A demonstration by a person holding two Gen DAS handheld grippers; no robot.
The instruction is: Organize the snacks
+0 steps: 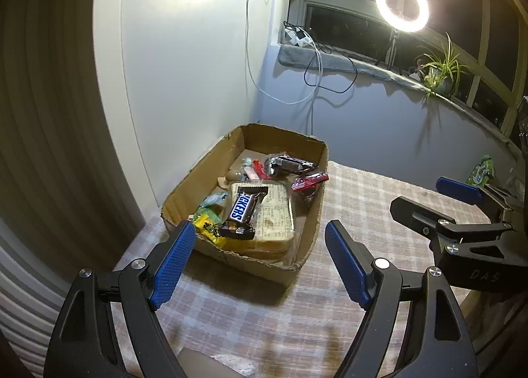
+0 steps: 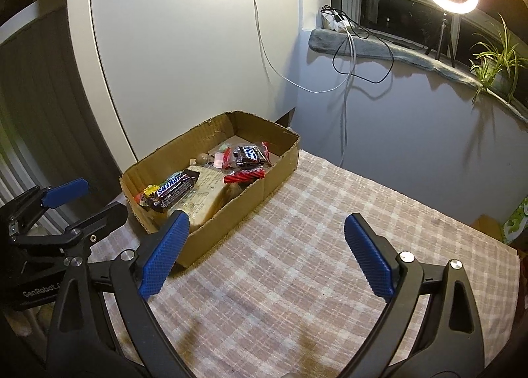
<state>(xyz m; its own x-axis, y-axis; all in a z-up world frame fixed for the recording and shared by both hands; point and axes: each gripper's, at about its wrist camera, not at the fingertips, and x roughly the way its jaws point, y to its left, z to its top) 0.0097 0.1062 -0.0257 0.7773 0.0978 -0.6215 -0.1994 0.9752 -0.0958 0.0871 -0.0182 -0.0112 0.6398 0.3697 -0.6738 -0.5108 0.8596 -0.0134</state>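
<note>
A shallow cardboard box sits on the checked tablecloth at the table's far left. It holds several snacks: a Snickers bar on a tan bread pack, a red wrapper, a dark packet and a yellow packet. My left gripper is open and empty just in front of the box. My right gripper is open and empty over the cloth, to the right of the box.
A green snack bag lies at the table's far right edge. A white cabinet stands behind the box. A windowsill with cables, a ring light and a plant runs along the back wall.
</note>
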